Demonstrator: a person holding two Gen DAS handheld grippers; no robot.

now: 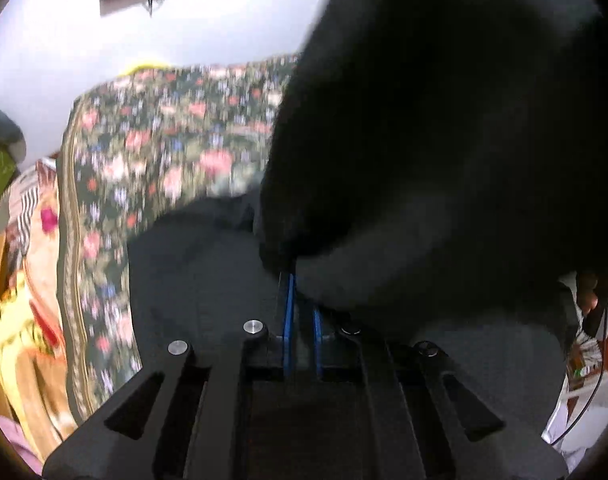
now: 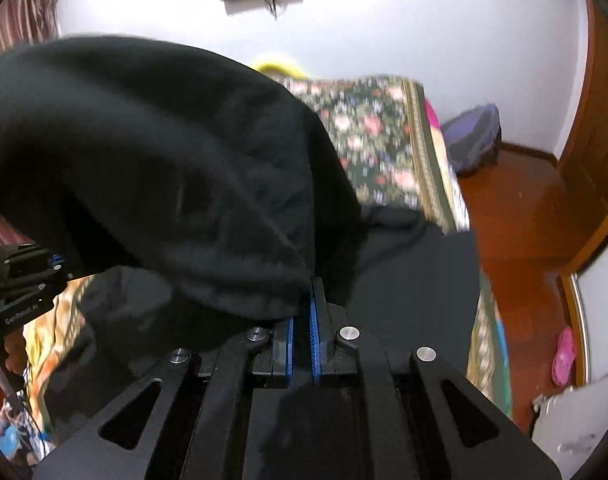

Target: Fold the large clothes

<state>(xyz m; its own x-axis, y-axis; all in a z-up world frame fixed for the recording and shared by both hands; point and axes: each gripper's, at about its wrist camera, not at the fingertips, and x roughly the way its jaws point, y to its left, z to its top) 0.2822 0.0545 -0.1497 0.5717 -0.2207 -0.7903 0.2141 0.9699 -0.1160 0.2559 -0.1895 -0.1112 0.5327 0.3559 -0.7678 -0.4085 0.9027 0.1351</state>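
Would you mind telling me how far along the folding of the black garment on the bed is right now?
Midway through a fold. Done: part of the black garment already lies flat on the floral bedspread. In hand: the left gripper and right gripper are each shut on an edge of it, lifting a flap that arches over the flat part. Left: laying that flap down, releasing, and any further folds.

I count one black garment (image 2: 152,168) pinched in my two grippers, left gripper (image 1: 294,280) and right gripper (image 2: 310,284); one floral bedspread (image 1: 152,148) beyond them; one pink slipper (image 2: 564,356) off to my right.
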